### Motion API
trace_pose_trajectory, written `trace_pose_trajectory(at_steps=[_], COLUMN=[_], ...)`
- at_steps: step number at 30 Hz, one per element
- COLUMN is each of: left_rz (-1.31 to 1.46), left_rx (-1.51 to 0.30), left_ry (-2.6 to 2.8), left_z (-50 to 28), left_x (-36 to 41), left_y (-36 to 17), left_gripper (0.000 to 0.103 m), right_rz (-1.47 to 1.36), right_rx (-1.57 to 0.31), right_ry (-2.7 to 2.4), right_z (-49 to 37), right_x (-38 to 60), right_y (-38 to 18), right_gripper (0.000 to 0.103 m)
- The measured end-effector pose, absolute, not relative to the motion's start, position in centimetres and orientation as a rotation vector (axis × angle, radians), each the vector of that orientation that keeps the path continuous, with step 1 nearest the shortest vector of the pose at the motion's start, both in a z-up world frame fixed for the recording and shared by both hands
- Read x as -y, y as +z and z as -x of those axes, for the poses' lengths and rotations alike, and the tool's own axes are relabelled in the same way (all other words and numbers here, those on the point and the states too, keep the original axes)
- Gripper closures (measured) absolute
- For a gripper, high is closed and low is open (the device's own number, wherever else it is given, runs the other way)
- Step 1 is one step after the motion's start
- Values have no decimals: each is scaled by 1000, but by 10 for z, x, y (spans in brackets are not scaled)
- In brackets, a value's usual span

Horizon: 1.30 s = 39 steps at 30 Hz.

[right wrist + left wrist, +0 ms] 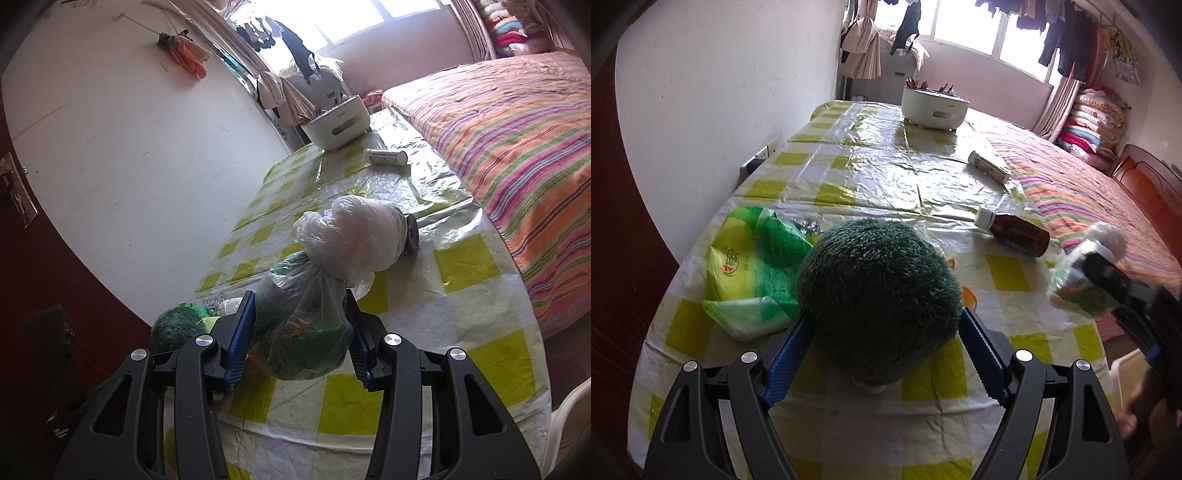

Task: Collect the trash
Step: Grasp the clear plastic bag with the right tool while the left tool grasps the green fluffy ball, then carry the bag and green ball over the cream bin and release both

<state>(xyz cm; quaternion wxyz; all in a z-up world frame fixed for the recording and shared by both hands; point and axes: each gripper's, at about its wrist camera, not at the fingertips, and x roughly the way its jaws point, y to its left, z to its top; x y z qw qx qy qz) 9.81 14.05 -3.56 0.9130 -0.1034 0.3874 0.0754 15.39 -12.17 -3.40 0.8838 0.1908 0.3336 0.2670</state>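
A dark green fuzzy ball [879, 288] sits between the blue pads of my left gripper [886, 314], which touch its two sides low over the checked tablecloth [868, 158]. My right gripper [299, 299] is shut on a knotted clear plastic bag [314, 332] with green and orange scraps inside, held above the table. The left wrist view shows that bag [1071, 280], blurred, in the right gripper [1108, 273] at the right edge. From the right wrist, the fuzzy ball [177, 325] lies left of my fingers.
A green and yellow plastic bag [753, 266] lies left of the ball, orange scraps [969, 295] to its right. A brown bottle [1019, 232] and a white bottle [988, 166] lie on their sides. A white tub [934, 107] stands at the far end. A striped bed [517, 110] borders the table.
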Motion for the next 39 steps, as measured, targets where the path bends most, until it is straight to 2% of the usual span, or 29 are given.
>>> trace_pose_trajectory(at_steps=[7,14,17,39], left_rz=[187,208,215,204], left_rx=[-779,-747,-736,-621], left_ry=[191,183,164,-62], left_z=[-105,-102,-99,-68], left_x=[-142,-146,-145,-90], left_y=[-41,-40,-38,8], left_gripper=[25,44,47,47], right_rz=[-404,-406,-398,-347], right_rx=[-691,-669,-649,-476], right_ry=[549,543,536,392], right_z=[-155,-153,-149,-109], right_x=[131,133,134,191], right_y=[-36,-32,-29,-5], right_gripper=[58,58,58,57])
